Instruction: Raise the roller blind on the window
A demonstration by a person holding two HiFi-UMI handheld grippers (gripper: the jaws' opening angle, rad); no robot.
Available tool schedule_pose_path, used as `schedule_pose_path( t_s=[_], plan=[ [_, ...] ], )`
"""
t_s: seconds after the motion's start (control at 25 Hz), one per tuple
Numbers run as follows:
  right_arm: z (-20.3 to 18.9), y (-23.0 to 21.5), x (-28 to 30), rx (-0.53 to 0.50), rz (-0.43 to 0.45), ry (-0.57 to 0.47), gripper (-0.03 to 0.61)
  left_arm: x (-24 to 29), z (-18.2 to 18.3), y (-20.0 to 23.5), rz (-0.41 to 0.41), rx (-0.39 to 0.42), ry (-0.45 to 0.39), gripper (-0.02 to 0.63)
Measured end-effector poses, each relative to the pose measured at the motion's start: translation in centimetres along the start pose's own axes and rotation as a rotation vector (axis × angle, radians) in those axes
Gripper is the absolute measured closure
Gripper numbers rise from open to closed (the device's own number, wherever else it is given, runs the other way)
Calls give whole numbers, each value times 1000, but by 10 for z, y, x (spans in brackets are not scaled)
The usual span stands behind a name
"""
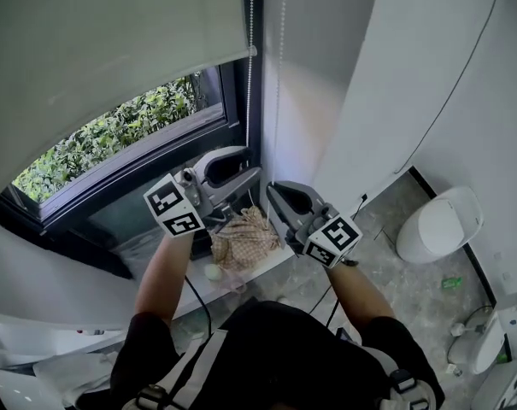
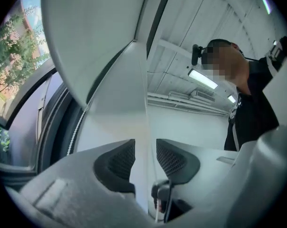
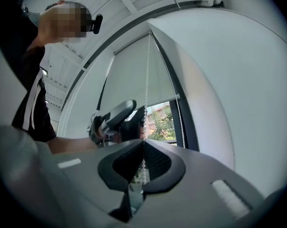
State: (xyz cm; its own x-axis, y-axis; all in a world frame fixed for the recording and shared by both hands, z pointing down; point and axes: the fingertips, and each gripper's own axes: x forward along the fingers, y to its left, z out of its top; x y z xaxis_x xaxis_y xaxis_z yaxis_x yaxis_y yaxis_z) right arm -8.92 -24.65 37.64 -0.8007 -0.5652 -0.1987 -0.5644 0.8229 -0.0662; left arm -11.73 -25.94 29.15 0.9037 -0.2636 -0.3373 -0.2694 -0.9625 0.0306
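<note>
The grey roller blind (image 1: pixel 96 41) hangs over the upper part of the window, its bottom bar (image 1: pixel 164 79) above the glass. Its white bead chain (image 1: pixel 251 67) drops beside the dark window frame. My right gripper (image 1: pixel 273 193) is shut on one strand of the bead chain (image 3: pixel 146 84), which runs up from its closed pads (image 3: pixel 155 160). A second strand (image 3: pixel 179 120) hangs free to the right. My left gripper (image 1: pixel 254 166) is just left of and above the right one, open, close to the chain. In the left gripper view its jaws (image 2: pixel 145 158) stand apart with nothing pressed between them.
A checked cloth bundle (image 1: pixel 243 239) lies on the white sill (image 1: pixel 267 267) below the grippers. Green bushes (image 1: pixel 113 135) show through the glass. A white wall panel (image 1: pixel 395 75) stands right of the window, and a white toilet (image 1: pixel 437 225) on the stone floor further right.
</note>
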Motion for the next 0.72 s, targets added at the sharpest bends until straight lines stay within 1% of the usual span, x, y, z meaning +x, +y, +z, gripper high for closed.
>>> schedule_pose_path(
  t_s=[0.12, 0.24, 0.36, 0.48, 0.56, 0.72],
  plan=[
    [-1, 2, -1, 22, 2, 0, 572, 20, 27, -3, -56, 35, -20, 469],
    [-1, 3, -2, 21, 4, -1, 572, 37, 41, -12, -107, 56, -38, 469],
    [0, 3, -1, 15, 6, -7, 572, 48, 45, -20, -118, 98, -53, 471],
    [0, 4, -2, 12, 8, -7, 572, 54, 43, -26, -116, 125, -53, 490],
    [0, 5, -2, 6, 10, -9, 572, 54, 44, -25, -107, 108, -55, 595],
    [1, 1, -4, 3, -1, -13, 572, 53, 43, -16, -100, 53, -57, 601]
  ],
)
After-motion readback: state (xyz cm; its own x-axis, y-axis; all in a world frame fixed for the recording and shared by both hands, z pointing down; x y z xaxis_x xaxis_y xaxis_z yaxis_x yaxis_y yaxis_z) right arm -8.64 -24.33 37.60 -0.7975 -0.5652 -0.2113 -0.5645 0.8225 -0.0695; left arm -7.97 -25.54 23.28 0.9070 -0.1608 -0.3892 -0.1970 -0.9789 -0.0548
